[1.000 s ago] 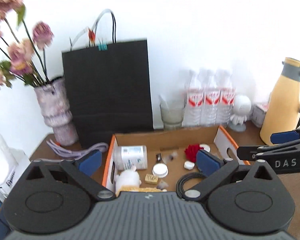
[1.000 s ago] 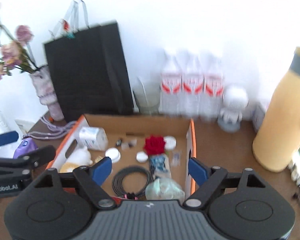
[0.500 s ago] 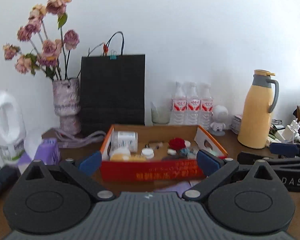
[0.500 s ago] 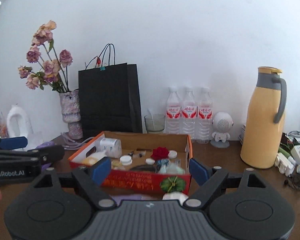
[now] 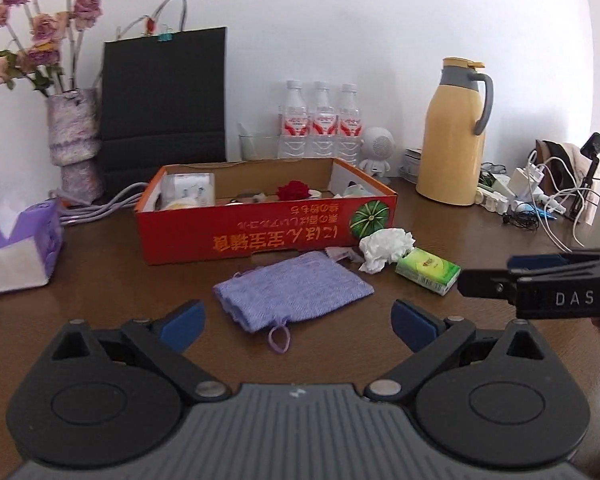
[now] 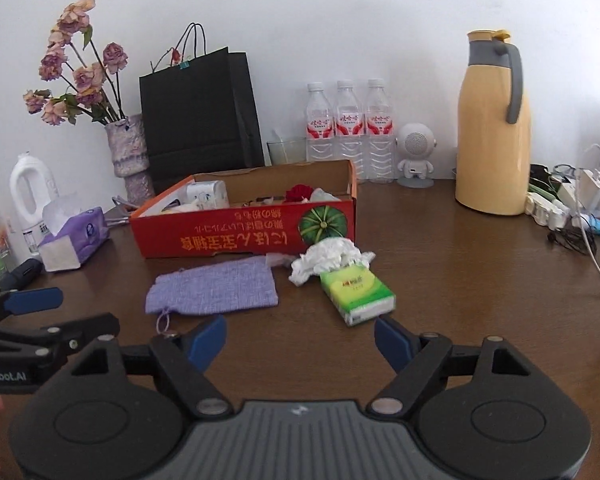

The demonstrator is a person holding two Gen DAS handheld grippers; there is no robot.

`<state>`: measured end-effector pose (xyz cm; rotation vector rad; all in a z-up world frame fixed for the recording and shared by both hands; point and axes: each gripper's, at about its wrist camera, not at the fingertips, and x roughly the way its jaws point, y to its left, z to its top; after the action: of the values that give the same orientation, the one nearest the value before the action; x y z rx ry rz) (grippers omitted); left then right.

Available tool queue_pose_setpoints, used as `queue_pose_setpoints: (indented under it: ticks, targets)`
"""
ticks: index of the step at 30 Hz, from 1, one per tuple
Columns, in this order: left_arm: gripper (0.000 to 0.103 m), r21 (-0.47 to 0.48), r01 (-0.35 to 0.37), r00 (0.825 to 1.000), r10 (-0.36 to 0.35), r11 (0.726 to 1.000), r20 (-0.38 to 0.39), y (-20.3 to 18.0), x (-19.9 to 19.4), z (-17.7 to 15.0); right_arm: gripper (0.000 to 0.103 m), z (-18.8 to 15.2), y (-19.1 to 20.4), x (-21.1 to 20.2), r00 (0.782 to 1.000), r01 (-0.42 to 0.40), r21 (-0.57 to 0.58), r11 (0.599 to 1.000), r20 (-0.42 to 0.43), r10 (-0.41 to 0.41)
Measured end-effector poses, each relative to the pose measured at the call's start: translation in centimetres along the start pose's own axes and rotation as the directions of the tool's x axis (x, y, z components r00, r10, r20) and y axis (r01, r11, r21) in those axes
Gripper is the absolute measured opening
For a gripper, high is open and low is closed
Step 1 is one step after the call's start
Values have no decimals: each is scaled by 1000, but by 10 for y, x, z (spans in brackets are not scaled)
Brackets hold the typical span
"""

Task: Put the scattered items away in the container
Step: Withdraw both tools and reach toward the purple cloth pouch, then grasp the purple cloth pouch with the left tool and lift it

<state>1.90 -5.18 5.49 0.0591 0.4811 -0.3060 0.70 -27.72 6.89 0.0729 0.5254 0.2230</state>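
Left wrist view: your left gripper (image 5: 296, 322) is spread wide, nothing between the pads; the lilac drawstring pouch (image 5: 292, 293) lies at frame centre, before the red cardboard box (image 5: 260, 232). Right wrist view: your right gripper (image 6: 300, 338) is closing on nothing; the green tissue pack (image 6: 358, 290) sits just above its right fingertip, touching the crumpled tissue (image 6: 328, 258).

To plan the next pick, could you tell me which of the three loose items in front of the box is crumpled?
The white tissue, bunched beside the box. The purple pouch lies flat; the green pack is a neat block.
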Motion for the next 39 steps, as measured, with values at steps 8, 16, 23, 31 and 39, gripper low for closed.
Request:
queue_pose_setpoints:
  ticks: [8, 16, 23, 31, 39]
  targets:
    - [100, 102, -47, 992, 58, 994, -112, -1, 102, 17, 58, 69, 0, 115, 976, -210, 55, 976, -55, 213]
    - [80, 38, -3, 982, 10, 999, -189, 25, 115, 1, 40, 57, 6, 192, 970, -73, -29, 997, -233, 64]
    - [11, 23, -59, 986, 62, 998, -155, 33, 113, 4, 17, 52, 12, 189, 978, -80, -101, 992, -201, 59]
    - [1, -19, -69, 992, 66, 997, -109, 32, 63, -3, 15, 62, 26, 139, 988, -95, -110, 989, -132, 80]
    - [0, -121, -114, 993, 107, 986, -58, 31, -46, -36, 16, 33, 13, 35, 987, -154, 37, 987, -39, 155]
